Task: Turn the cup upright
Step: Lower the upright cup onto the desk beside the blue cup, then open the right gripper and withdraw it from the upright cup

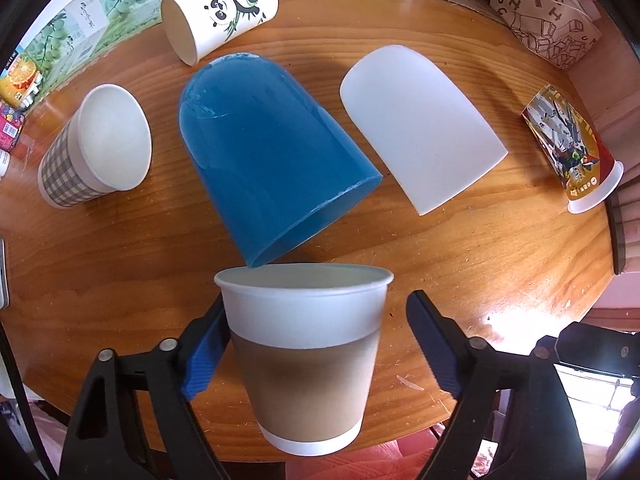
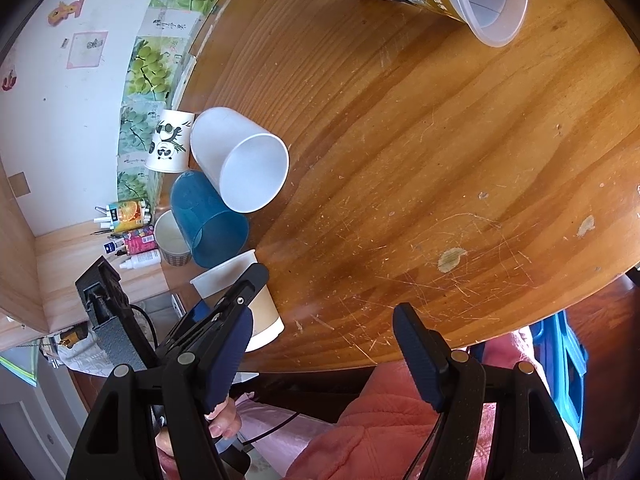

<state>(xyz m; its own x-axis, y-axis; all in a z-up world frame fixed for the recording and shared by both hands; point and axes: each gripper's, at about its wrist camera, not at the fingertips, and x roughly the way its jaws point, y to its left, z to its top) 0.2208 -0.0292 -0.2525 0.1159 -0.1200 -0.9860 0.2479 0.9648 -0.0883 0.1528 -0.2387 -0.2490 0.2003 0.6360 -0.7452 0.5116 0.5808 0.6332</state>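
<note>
Cup: the brown-banded paper cup [image 1: 306, 344] stood upright, mouth up, at the worktop's [image 1: 500, 260] near edge.
Left tongs [image 1: 316, 344]: spread around the cup; left pad seemingly touching, right pad apart.
Right tongs [image 2: 322, 354]: splayed, holding nothing, over the near edge.
Neighbours: blue cup [image 1: 264, 156] and white cup [image 1: 420, 128] lay tipped just beyond.

Blue cup [image 1: 264, 152] crowds the brown cup's [image 1: 308, 356] rim; bare table [image 1: 500, 264] rightward.
</note>
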